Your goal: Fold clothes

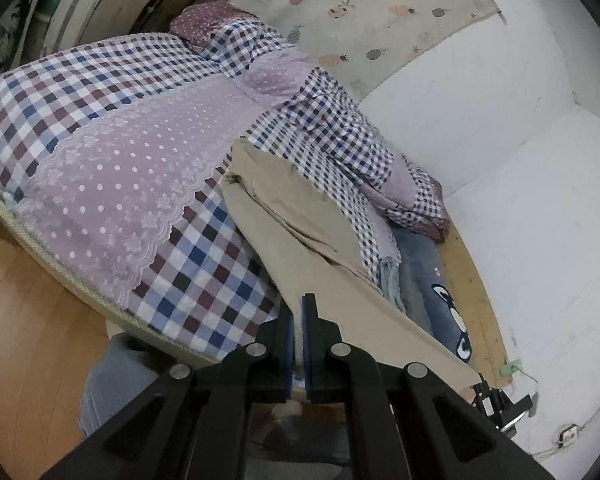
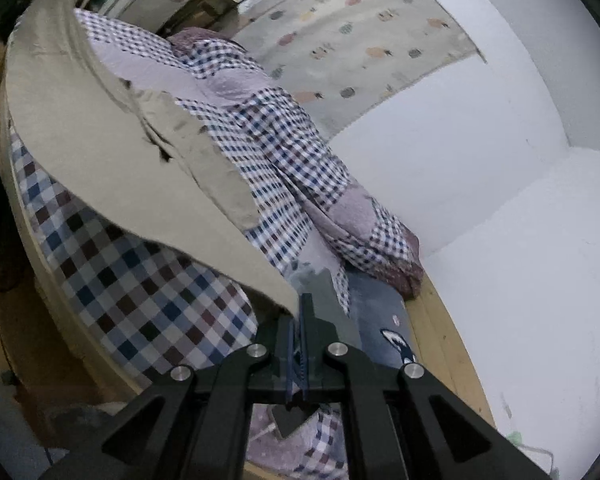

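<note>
**Ana:** Left wrist view first. Nearest the lens, what is the left gripper (image 1: 298, 312) doing?

**Ben:** Its jaws are pressed together on the edge of the beige garment (image 1: 300, 216). The cloth runs away from the pads up and across the bed (image 1: 100, 120).

**Ana:** And in the right wrist view?

**Ben:** Much the same. The right gripper (image 2: 303, 312) is clamped tight on another edge of the beige garment (image 2: 120, 160), which spreads out as a broad sheet lifted above the bed (image 2: 140, 288), off to the left of the jaws.

**Ana:** So where does the garment sit against the bed?

**Ben:** Hanging between both grippers over the near side of the checked cover. Just past it, along the bed's wall side, lies a crumpled checked quilt (image 1: 340, 136). Beside that quilt's near end, there is a blue fabric with a cartoon print (image 1: 440, 300).

**Ana:** Farther still?

**Ben:** A white wall (image 1: 520, 160) runs beside the bed, with a pineapple-print cloth (image 1: 380, 12) hanging behind the far end. A wooden floor (image 1: 20, 300) shows on the bed's open side.
</note>
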